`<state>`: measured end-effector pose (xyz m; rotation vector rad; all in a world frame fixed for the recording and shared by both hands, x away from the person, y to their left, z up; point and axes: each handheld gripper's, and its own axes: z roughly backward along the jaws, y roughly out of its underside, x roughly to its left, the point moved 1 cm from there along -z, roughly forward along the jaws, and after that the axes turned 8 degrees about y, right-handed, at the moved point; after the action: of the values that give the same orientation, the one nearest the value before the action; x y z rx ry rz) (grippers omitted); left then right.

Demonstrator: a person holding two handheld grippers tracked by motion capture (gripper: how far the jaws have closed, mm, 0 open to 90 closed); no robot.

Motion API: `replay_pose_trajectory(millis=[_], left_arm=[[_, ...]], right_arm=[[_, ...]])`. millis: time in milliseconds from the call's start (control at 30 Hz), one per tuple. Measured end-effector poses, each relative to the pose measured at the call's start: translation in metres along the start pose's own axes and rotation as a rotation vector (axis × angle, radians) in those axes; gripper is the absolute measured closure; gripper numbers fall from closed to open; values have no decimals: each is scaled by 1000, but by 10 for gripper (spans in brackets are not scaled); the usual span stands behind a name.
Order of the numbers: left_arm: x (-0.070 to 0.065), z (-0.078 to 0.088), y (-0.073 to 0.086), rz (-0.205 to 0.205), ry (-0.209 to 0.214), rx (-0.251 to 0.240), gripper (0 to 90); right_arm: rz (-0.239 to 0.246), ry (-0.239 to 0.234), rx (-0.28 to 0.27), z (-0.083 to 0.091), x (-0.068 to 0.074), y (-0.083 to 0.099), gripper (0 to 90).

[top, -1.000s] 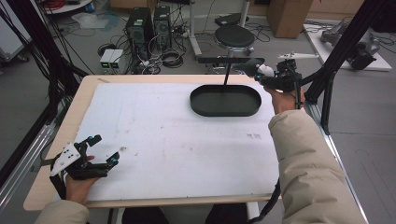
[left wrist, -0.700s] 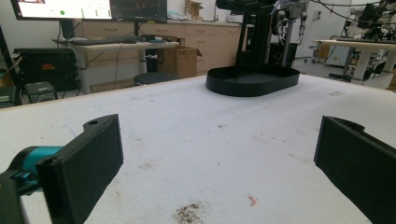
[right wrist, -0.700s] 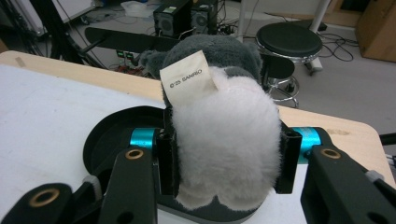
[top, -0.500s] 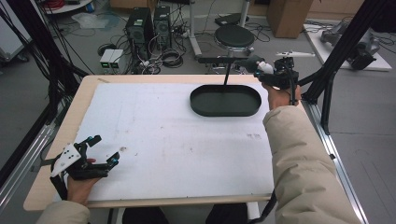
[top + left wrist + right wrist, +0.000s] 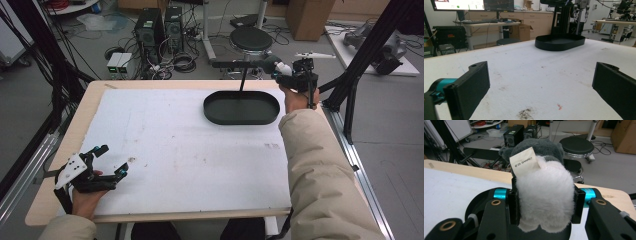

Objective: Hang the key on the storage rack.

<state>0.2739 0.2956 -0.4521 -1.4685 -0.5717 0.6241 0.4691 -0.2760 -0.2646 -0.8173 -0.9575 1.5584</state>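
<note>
Grey-and-white plush fills the grip of the right hand-held gripper [image 5: 545, 216]: its two black jaws are clamped on the soft toy [image 5: 544, 192] from either side, squeezing the white furry body, while the grey head and a paper label [image 5: 524, 162] rise beyond the pads. In the high view this right hand-held gripper [image 5: 295, 75] hangs in the air just past the far right corner of the desk [image 5: 65, 150], with the toy [image 5: 280, 67] poking out towards the black oval tray [image 5: 241, 108], which sits just beside and below it on the white desk cover. The likely step is lowering the toy into that tray. What could go wrong is that the fur is compressible and slippery, so a tilt of the wrist might let the toy slide out early and drop over the desk edge to the floor rather than into the tray; the black stand post [image 5: 242, 80] rising at the tray's far rim could also catch the toy if it swings across too low. Well apart, at the near left corner, the left hand-held gripper [image 5: 107, 162] rests on the desk with its jaws apart and nothing between them, the tray [image 5: 560, 42] far ahead of it.
</note>
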Motion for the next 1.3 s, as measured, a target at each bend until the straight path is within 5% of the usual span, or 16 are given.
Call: replay_pose_trajectory(millis=[267,633,1100,1300], left_arm=[[1,0,0,3,1,2,17],[2,1,0,10,-2,-5,17],[2,1,0,11,-1,-2,17],[1,1,0,11,-1,-6,17]], right_arm=[[22,13,17,-5,-5,3,555],[119,26,46,2,-9,10,553],[106,12,67,-3,-11,34,550],[110,1,108,-17,-4,45,548]])
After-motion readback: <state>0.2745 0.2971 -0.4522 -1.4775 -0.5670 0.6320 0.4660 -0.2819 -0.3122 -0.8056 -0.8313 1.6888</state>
